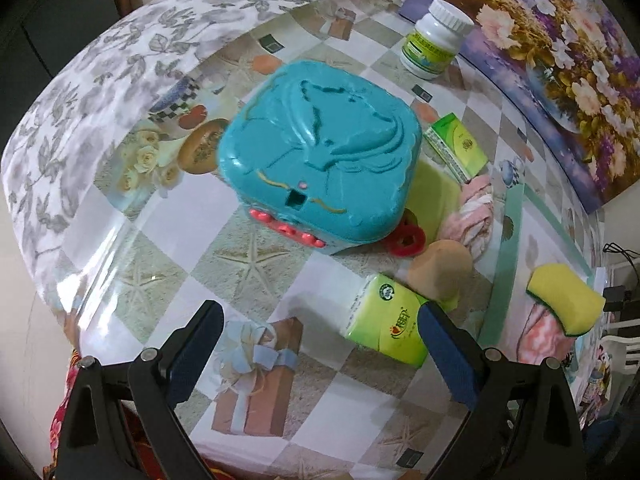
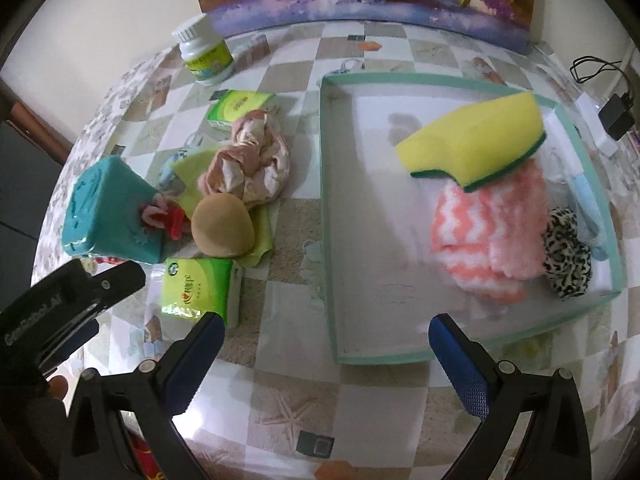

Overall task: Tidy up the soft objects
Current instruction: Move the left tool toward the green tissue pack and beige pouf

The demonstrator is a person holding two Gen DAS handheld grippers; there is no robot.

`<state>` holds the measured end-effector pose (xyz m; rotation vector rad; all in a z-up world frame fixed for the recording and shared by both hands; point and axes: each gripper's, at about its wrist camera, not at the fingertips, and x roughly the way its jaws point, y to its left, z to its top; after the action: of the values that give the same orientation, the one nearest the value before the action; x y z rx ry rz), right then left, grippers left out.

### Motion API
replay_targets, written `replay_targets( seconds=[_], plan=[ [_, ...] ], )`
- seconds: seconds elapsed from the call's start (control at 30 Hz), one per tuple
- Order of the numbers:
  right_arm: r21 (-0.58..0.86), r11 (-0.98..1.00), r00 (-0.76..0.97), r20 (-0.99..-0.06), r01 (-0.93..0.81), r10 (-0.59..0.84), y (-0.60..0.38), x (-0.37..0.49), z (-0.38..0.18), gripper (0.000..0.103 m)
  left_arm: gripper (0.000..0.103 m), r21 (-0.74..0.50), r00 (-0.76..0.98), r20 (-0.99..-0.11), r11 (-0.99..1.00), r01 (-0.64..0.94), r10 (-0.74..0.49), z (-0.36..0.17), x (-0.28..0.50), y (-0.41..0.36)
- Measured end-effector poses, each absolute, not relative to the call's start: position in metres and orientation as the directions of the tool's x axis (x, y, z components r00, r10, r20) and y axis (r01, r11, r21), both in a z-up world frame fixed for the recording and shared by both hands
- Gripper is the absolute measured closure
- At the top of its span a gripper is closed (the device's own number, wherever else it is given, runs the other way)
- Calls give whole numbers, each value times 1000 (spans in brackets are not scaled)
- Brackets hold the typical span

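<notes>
Tissue pack lies nearest the left gripper [image 1: 320, 338].
The soft green plastic-wrapped tissue pack [image 1: 386, 326] sits just ahead-right of its wide, empty fingers (right gripper [image 2: 326, 344] also wide).

Glossy plastic teal box [image 1: 320, 152], porous foam sponge [image 2: 476, 144], fluffy pink cloth [image 2: 488, 232].

White lettering reading "GenRobot.AI" runs along the black body of the left gripper [image 2: 60, 320] in the right wrist view. The green tissue pack [image 1: 390, 322] carries a round green emblem and red brand characters, too blurred to read. Print on the white bottle's label [image 1: 430, 50] and the small green box [image 1: 458, 146] is also illegible.
</notes>
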<state>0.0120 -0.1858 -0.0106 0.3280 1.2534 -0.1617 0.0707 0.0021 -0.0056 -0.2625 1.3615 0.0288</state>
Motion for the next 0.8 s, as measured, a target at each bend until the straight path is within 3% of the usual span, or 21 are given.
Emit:
replay_targets(
  seconds=[0.37, 0.8],
  plan=[
    [113, 932, 282, -959, 345, 12, -199, 15, -9, 0, 4, -183, 222, -963, 977, -110, -155, -17, 85, -18],
    [125, 879, 271, -963, 460, -5, -232, 3, -2, 0, 4, -99, 152, -983, 995, 34, -103, -34, 91, -62]
  ],
)
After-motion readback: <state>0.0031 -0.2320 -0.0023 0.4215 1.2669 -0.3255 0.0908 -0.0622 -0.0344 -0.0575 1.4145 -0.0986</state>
